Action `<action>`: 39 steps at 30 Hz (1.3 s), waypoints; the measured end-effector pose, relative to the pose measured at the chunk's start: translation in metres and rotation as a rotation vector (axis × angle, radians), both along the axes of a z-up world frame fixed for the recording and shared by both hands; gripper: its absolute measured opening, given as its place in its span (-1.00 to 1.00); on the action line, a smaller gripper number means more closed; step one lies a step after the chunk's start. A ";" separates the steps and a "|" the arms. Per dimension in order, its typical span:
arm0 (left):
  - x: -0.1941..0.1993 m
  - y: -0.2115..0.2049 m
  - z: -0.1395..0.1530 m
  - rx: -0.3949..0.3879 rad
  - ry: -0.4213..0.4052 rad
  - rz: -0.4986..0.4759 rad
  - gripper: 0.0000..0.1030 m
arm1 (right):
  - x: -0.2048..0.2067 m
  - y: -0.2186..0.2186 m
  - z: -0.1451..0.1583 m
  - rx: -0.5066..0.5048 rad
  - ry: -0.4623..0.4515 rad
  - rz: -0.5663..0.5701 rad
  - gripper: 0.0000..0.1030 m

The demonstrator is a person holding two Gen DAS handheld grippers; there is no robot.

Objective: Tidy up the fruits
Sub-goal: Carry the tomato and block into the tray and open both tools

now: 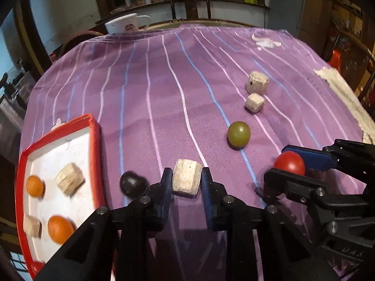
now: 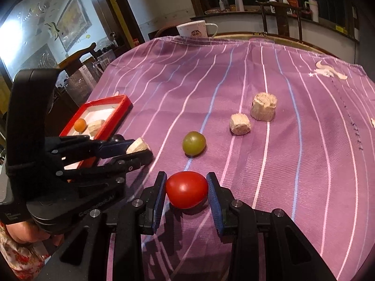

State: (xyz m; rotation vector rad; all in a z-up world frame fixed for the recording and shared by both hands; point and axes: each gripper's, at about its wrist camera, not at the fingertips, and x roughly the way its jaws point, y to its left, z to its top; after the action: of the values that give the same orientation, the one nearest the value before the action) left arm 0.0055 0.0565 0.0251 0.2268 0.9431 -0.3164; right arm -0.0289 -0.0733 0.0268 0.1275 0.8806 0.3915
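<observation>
While angled down, left claw (image 1: pixel 187 180) pinching block (image 1: pixel 186 180).

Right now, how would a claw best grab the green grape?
Grip the green grape across its widest middle, coming down from above. It is round and smooth, so pinching off-center would probably squirt it away. It sits alone on the purple cloth, so both fingers have room beside it.

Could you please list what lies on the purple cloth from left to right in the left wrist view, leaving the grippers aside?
Red tray → dark fruit → beige block between the left gripper's fingers → green fruit → red tomato.
</observation>
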 end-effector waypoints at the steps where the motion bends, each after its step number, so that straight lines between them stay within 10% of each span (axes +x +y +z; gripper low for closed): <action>1: -0.004 0.004 0.004 -0.013 -0.008 0.013 -0.54 | -0.003 0.001 0.004 0.003 -0.008 0.004 -0.26; 10: -0.057 0.107 0.031 -0.187 -0.050 0.266 -0.54 | -0.021 0.044 0.032 0.009 -0.042 0.103 -0.26; 17: -0.081 0.192 0.017 -0.107 -0.060 0.502 -0.54 | -0.031 0.125 0.040 0.035 -0.036 0.265 -0.26; 31: -0.093 0.221 -0.008 -0.196 -0.026 0.540 -0.48 | -0.059 0.218 0.002 -0.054 0.001 0.461 -0.26; 39: -0.121 0.236 0.019 -0.272 -0.122 0.595 0.11 | -0.064 0.224 0.001 -0.071 -0.041 0.463 -0.24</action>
State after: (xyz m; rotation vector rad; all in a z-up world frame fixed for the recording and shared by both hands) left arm -0.1159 0.2925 0.0444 -0.2821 0.7956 0.1196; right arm -0.0933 0.1503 0.0280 -0.1534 0.8800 0.7903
